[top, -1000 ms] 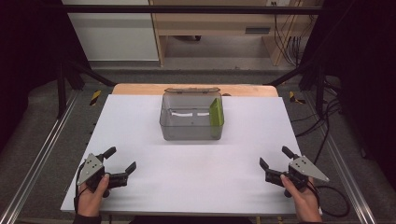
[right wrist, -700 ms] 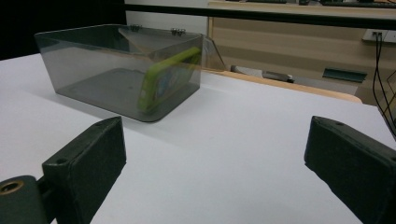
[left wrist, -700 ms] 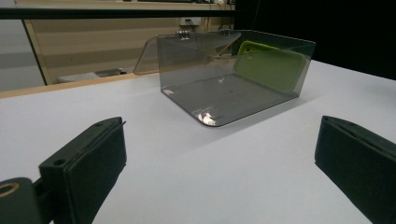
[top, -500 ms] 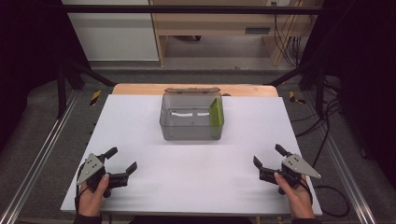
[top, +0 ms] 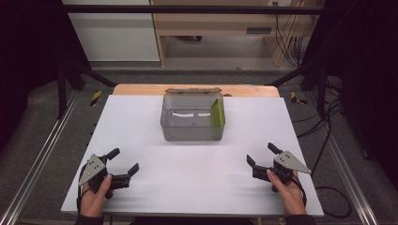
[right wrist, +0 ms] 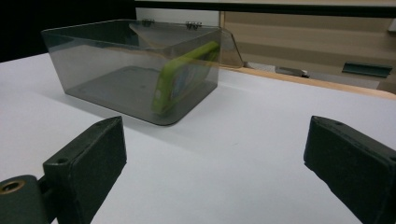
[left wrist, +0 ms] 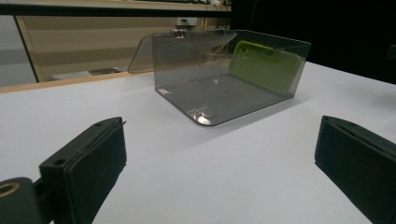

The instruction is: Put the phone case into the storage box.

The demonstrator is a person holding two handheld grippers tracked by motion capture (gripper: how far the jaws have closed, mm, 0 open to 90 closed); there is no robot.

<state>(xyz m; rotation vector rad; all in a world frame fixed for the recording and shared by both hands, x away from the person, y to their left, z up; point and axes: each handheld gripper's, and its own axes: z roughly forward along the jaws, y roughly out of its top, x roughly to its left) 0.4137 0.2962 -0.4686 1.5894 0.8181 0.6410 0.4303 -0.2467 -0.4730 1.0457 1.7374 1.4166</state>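
While both hands are resting near the bench's (top: 141,122) near edge, left gripper (top: 123,164) and right gripper (top: 262,155) are sitting spread, empty (green phone (top: 217,112) is leaning inside the clear box (top: 187,131), mid-bench).

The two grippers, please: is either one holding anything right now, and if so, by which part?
Nothing is held. The left gripper and the right gripper both have open jaws over the white table, apart from the clear box.

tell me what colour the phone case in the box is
Lime green; the phone case shows best in the right gripper view, leaning against the box wall.
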